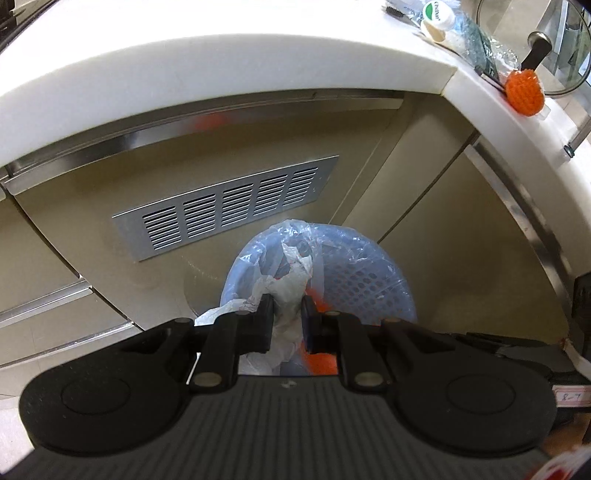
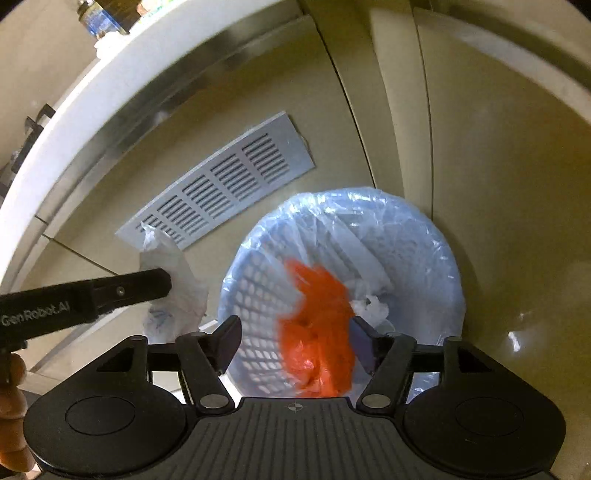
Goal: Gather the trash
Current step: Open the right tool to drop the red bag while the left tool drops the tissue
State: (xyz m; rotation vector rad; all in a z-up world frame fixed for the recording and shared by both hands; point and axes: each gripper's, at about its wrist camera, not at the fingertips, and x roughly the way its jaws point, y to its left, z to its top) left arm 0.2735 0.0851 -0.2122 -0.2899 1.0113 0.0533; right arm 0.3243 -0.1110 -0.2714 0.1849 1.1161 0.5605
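Note:
A blue perforated trash basket lined with a clear bag stands on the floor against the cabinet; it also shows in the left wrist view. My left gripper is shut on a crumpled white plastic bag and holds it beside and above the basket; both show in the right wrist view, the gripper and the bag. My right gripper is open above the basket. A blurred orange plastic bag lies between its fingers, over the basket's opening. White trash lies inside the basket.
A metal vent grille sits in the beige cabinet front behind the basket. The white countertop above carries a bottle, an orange scrubber and a glass lid. Drawer fronts are at left.

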